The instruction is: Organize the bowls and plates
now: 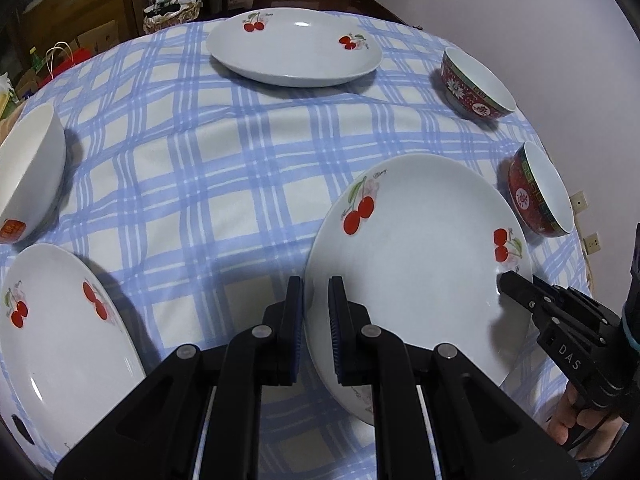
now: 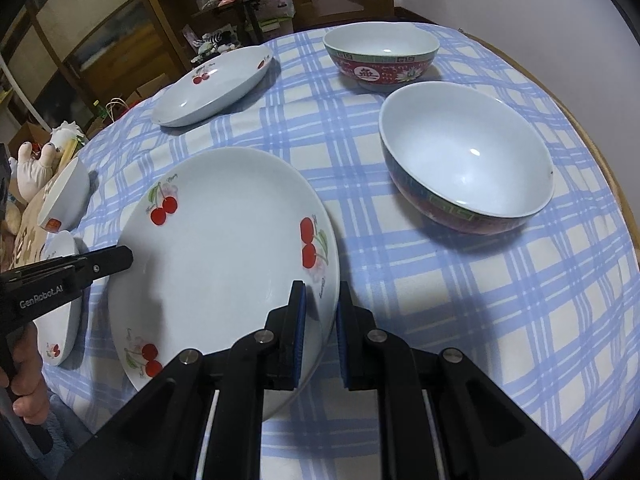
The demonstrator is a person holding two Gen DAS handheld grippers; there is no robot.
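Note:
A white cherry plate (image 1: 420,256) (image 2: 224,264) sits near the table's front. My left gripper (image 1: 316,316) straddles its left rim with a narrow gap; it also shows in the right wrist view (image 2: 116,260). My right gripper (image 2: 322,320) straddles its right rim, and it also shows in the left wrist view (image 1: 506,282). Whether the pads press the rim is unclear. Two more cherry plates lie at the far side (image 1: 294,46) (image 2: 214,88) and the near left (image 1: 60,340) (image 2: 60,300). Two red bowls (image 1: 474,84) (image 1: 540,192) (image 2: 380,60) (image 2: 468,164) and a white bowl (image 1: 28,172) (image 2: 66,196) stand around.
The round table wears a blue-checked cloth (image 1: 208,184) (image 2: 500,300). A white wall (image 1: 500,8) is close on the right. Wooden shelves (image 2: 120,40), bags and a basket (image 1: 172,14) stand beyond the far edge. A plush toy (image 2: 36,164) sits left.

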